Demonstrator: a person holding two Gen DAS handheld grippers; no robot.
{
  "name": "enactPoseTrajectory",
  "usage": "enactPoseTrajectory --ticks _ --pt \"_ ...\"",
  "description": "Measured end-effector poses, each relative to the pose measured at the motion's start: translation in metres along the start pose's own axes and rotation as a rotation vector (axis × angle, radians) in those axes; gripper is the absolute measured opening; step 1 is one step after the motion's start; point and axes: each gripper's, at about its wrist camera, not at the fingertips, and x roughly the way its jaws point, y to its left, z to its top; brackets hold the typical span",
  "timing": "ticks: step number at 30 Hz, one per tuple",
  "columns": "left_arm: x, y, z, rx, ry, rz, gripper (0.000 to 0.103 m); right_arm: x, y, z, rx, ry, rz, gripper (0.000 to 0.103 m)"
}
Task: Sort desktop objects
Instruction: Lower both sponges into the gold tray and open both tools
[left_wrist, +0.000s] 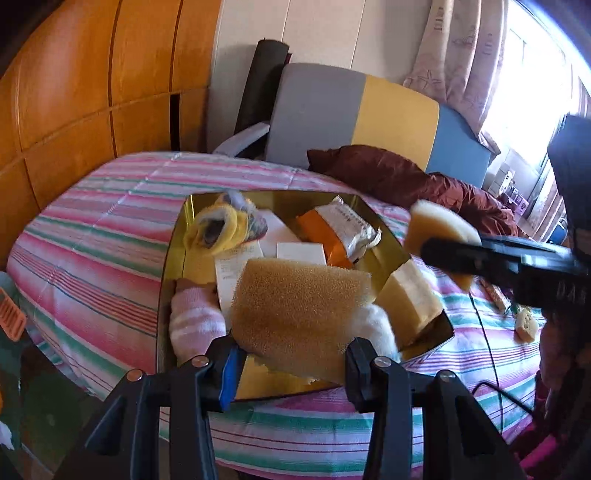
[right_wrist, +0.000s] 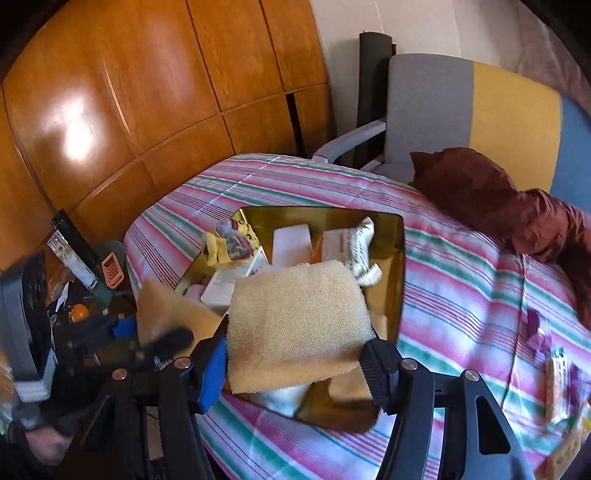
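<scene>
Gripping a tan sponge (left_wrist: 299, 306) each, both claws hang over the gold box (left_wrist: 391, 236) on the striped bedspread (left_wrist: 92, 229). Nearest in the left wrist view, the left gripper (left_wrist: 291, 363) pinches its sponge by the near edge, the long side running across between the pads, directly above the box's near half. Over from the box's right rim comes the right gripper (left_wrist: 439, 254), pinching a second sponge (left_wrist: 439, 225); in its own camera that sponge (right_wrist: 295, 325) sits crosswise in the right gripper (right_wrist: 295, 369), above the box's (right_wrist: 397, 277) near corner. That's the relation to watch: both loads are already over the opening, the left one more central, so the drop is straight down, I'd judge.

Inside the box: a pink striped sock (left_wrist: 195, 325) at the near left, a yellow sponge block (left_wrist: 410, 295) leaning on the right wall, a paper slip (left_wrist: 236, 266) with print too small to read, and farther back yellow fuzzy socks (left_wrist: 221, 229) and an orange-and-white packet (left_wrist: 336, 232) whose lettering I can't make out. Beyond the box, a maroon cloth (left_wrist: 399, 177), then a chair (left_wrist: 354, 110). Only partial letters show on the right gripper's body, possibly "DA".
</scene>
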Motion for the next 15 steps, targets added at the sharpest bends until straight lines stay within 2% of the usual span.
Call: enactPoseTrajectory --ticks 15 --pt "0.036 0.008 0.012 0.022 0.016 0.04 0.045 0.044 0.009 0.048 -0.027 -0.001 -0.006 0.064"
